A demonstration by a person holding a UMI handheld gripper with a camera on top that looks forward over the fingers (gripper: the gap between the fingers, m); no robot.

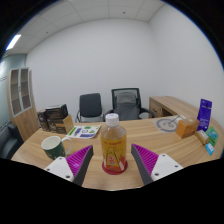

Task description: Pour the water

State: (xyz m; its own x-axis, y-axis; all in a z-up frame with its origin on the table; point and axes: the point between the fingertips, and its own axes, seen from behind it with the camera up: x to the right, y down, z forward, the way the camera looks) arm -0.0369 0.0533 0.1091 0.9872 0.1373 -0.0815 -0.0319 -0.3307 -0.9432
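A clear bottle [114, 146] of amber liquid with a yellow label and a red base stands upright on the wooden table [150, 132]. It stands between my gripper's [112, 160] two fingers, with a gap at each side. The purple pads [146, 157] flank it and do not touch it, so the gripper is open. A green mug [53, 148] with a white inside stands on the table to the left, just beyond the left finger.
An orange packet [187, 126], a purple box [204, 111] and a teal bottle [208, 139] sit at the right. Papers [85, 131] and a cardboard box [61, 124] lie behind the mug. Two office chairs [110, 104] stand beyond the table, a cabinet [20, 98] at far left.
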